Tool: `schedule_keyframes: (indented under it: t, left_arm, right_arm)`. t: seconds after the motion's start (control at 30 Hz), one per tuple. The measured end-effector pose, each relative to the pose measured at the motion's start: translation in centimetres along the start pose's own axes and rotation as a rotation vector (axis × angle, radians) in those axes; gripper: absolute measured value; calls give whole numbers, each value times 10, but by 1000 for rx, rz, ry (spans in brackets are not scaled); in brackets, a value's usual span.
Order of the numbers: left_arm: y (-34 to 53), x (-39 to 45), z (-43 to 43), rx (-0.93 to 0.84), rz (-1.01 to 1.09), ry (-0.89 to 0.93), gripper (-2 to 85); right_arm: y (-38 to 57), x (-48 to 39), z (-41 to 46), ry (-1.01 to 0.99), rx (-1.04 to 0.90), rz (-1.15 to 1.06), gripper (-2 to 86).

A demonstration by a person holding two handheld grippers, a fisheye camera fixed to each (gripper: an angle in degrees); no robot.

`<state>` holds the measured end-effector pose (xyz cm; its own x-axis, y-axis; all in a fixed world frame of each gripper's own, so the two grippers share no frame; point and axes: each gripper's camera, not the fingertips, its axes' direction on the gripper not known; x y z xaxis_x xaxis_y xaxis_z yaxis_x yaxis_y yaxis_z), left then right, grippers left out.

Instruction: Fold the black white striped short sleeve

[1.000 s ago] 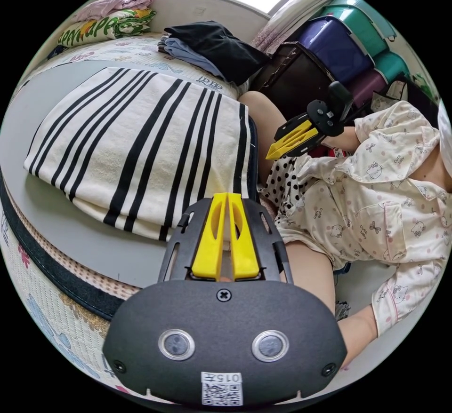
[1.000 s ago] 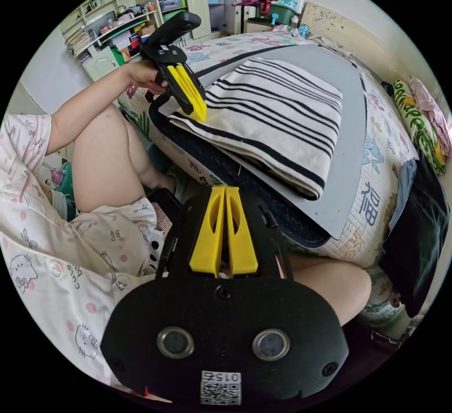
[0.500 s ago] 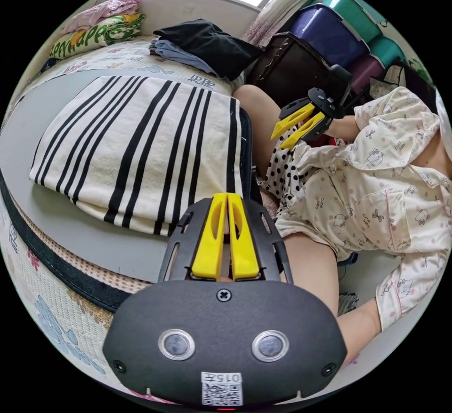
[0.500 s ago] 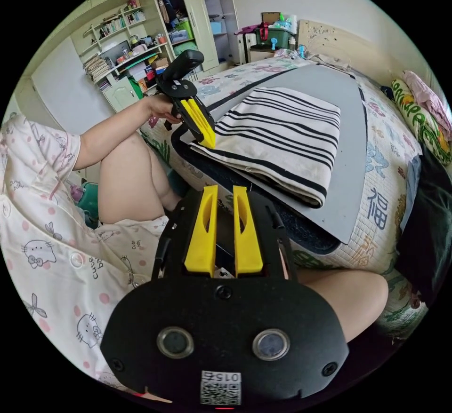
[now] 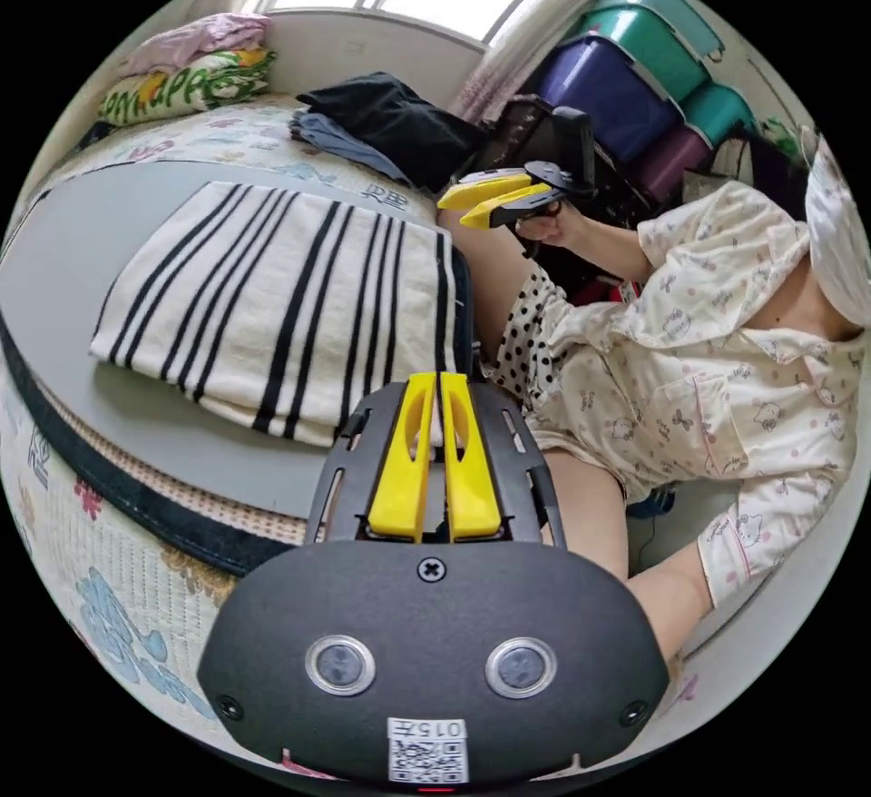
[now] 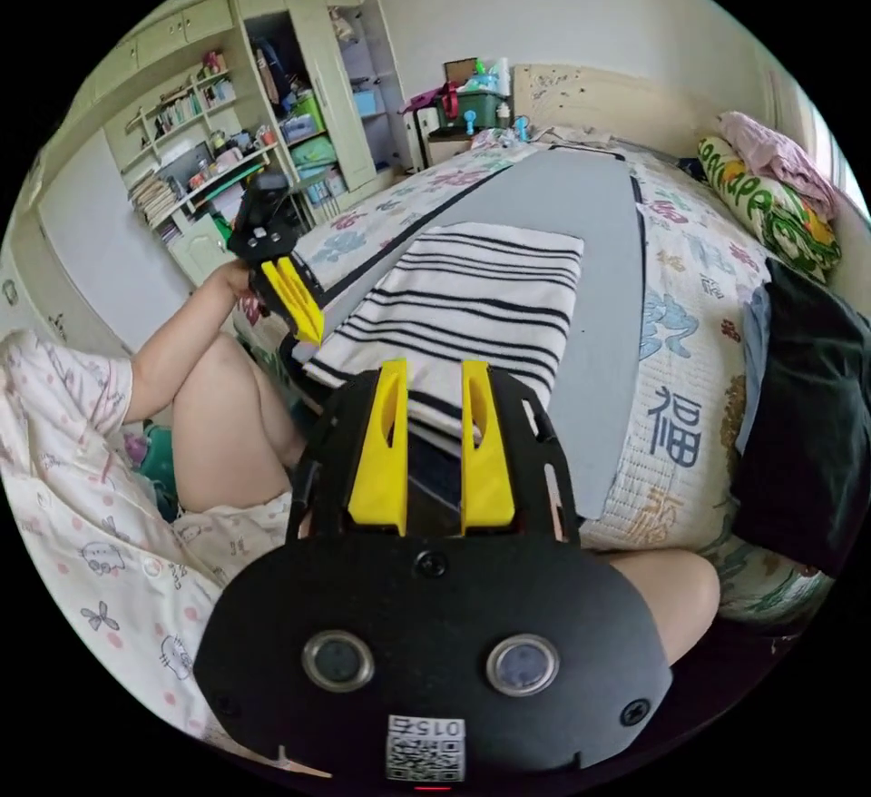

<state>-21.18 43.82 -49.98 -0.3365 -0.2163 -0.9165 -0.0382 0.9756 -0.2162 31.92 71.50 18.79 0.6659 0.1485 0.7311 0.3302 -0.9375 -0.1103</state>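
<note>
The black-and-white striped short sleeve (image 5: 272, 298) lies folded into a flat rectangle on a grey board (image 5: 54, 243) on the bed. My left gripper (image 5: 434, 379) is shut with nothing in it, just off the shirt's near edge. In the right gripper view the left gripper (image 6: 311, 329) sits beside the board's corner, clear of the shirt (image 6: 472, 307). My right gripper (image 6: 433, 370) is open and empty, its jaws in front of the shirt's near edge. In the left gripper view the right gripper (image 5: 454, 209) hovers above the person's knee, jaws apart.
A person in pale patterned pyjamas (image 5: 708, 352) sits at the bed's edge. A black garment pile (image 6: 798, 416) and a folded green-lettered bundle (image 6: 771, 198) lie on the bed. Stacked storage bins (image 5: 626, 80) stand behind; shelves and a wardrobe (image 6: 209, 152) line the far wall.
The right gripper opened and came up toward the shirt's near edge. The left gripper, still shut, drew back off the shirt's corner. The shirt stayed put.
</note>
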Motion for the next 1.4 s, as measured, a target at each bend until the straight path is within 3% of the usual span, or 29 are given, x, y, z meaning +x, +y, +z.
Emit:
schedule_keyframes:
  t: [0.1,0.23,0.33,0.63,0.93,1.2,1.4]
  left_arm:
    - [33,-43,-42,151,-177,-86,48]
    - [98,-115,-88,417,-597,-232,87]
    - [123,-138,-99,466,-703,-358,113]
    - [150,-206,-108,396,-804,-427,157]
    - [205,-248,-138,464,-829,-330,127]
    - [243,-263,-165,480,-846,-270,71]
    - [276,-224,-204,609,-781,-279,29]
  right_arm:
    - [-62,48,-6,-26,80,120,106]
    - [-151,104,18,-73,84,228,109]
    - [-204,126,50,-77,62,261,114]
    - [-322,174,177,-44,-109,392,131]
    - [-406,156,254,-86,-167,409,96]
    - [-423,90,280,-3,-165,379,31]
    - [-394,21,222,-10,-7,349,11]
